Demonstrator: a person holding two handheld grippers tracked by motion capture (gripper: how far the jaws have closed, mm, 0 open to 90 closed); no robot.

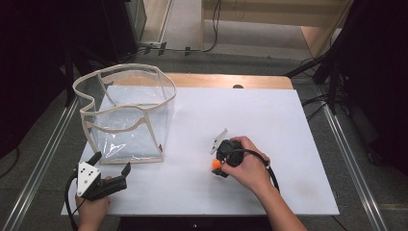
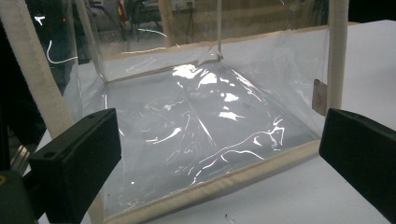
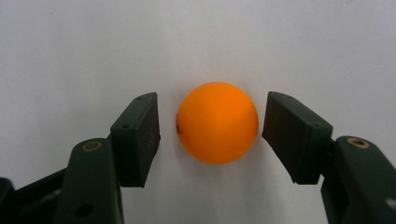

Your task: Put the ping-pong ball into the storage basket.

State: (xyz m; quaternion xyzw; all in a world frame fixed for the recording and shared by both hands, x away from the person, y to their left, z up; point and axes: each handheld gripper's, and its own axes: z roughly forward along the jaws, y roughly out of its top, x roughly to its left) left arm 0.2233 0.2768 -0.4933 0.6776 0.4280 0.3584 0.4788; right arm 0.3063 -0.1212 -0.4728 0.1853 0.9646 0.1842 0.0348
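Observation:
An orange ball (image 1: 216,164) (image 3: 217,122) lies on the white table sheet (image 1: 269,120). My right gripper (image 1: 219,167) (image 3: 211,114) points down over it with one black jaw on each side of the ball. A narrow gap shows at each pad, so the pads do not press on it. My left gripper (image 1: 112,162) (image 2: 219,144) rests at the table's near left, jaws wide open with nothing between them. It faces the front wall of a clear plastic bag (image 1: 125,110) (image 2: 205,116) with cream fabric edging, which stands open-topped and holds nothing.
The bag takes up the table's far left. The sheet's near edge (image 1: 202,213) runs just below both hands. Metal rails (image 1: 43,163) line both sides of the table, and cables lie on the floor at the right (image 1: 317,103).

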